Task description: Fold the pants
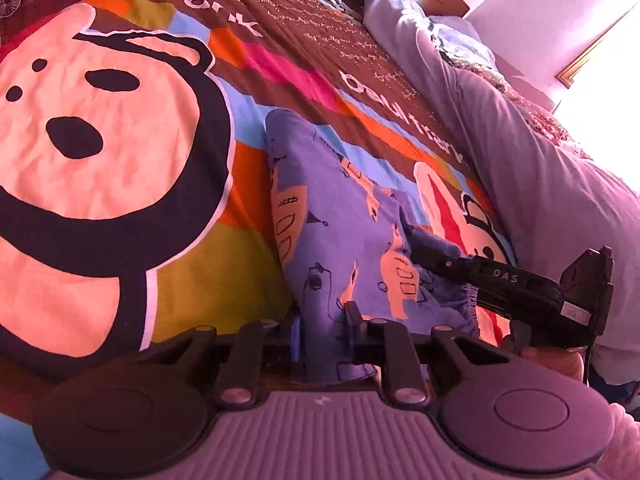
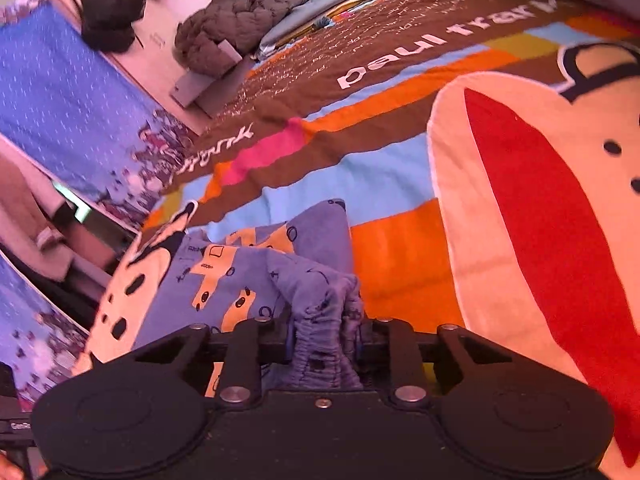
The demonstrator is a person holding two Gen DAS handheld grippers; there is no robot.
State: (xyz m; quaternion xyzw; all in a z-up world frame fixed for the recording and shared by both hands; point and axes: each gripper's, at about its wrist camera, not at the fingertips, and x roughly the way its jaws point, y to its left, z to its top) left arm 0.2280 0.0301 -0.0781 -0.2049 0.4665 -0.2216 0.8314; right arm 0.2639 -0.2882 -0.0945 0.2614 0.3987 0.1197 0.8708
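Note:
Small blue-purple pants (image 1: 332, 216) printed with orange shapes lie on a colourful cartoon bedspread (image 1: 120, 160). In the left wrist view one end of the pants runs down between the fingers of my left gripper (image 1: 323, 332), which is shut on the cloth. To the right, my right gripper (image 1: 416, 246) reaches in and pinches the gathered elastic waistband. In the right wrist view that waistband is bunched between the pads of the right gripper (image 2: 323, 340), and the rest of the pants (image 2: 240, 264) spreads away to the left over the bedspread (image 2: 400, 184).
A rumpled lilac-grey duvet (image 1: 520, 152) runs along the bed's right side. A hand (image 1: 552, 360) holds the right gripper's handle. At the bed's far end lie a padded grey jacket (image 2: 240, 20) and a black bag (image 2: 116, 4). Blue patterned fabric (image 2: 60, 92) hangs on the left.

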